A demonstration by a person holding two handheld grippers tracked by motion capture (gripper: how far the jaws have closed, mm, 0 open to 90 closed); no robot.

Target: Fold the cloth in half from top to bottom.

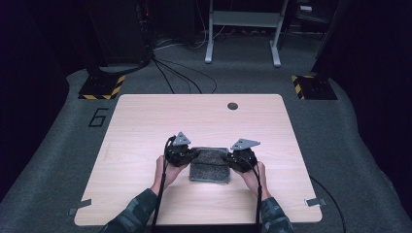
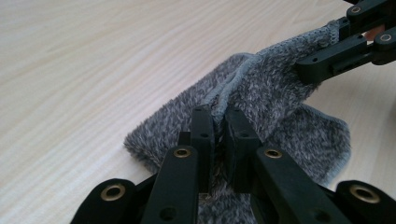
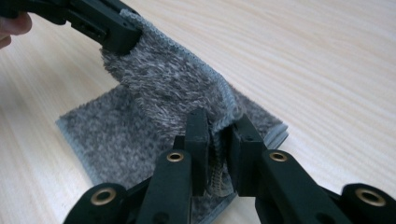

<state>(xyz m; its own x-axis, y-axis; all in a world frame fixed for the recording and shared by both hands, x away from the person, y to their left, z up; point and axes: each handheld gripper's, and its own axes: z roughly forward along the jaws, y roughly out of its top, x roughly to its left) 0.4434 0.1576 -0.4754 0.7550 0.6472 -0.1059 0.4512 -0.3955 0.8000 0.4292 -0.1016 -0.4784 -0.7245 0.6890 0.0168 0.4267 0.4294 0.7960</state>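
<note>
A grey fluffy towel (image 1: pixel 210 169) lies folded on the light wooden table (image 1: pixel 145 121), a little in front of its middle. My left gripper (image 1: pixel 194 153) is shut on the towel's left upper edge, and my right gripper (image 1: pixel 228 157) is shut on its right upper edge. In the left gripper view the jaws (image 2: pixel 219 116) pinch the towel's (image 2: pixel 261 88) hemmed edge, and the upper layer hangs lifted between both grippers above the layer on the table. In the right gripper view the jaws (image 3: pixel 219 125) clamp the hem of the towel (image 3: pixel 154 79), with the other gripper (image 3: pixel 109 29) at the far corner.
A dark round hole (image 1: pixel 232 106) sits near the table's far edge. Grey tape strips mark the front corners (image 1: pixel 79 206) (image 1: pixel 316 201). Cables (image 1: pixel 180 73) and a metal frame (image 1: pixel 243 34) stand on the carpet beyond the table.
</note>
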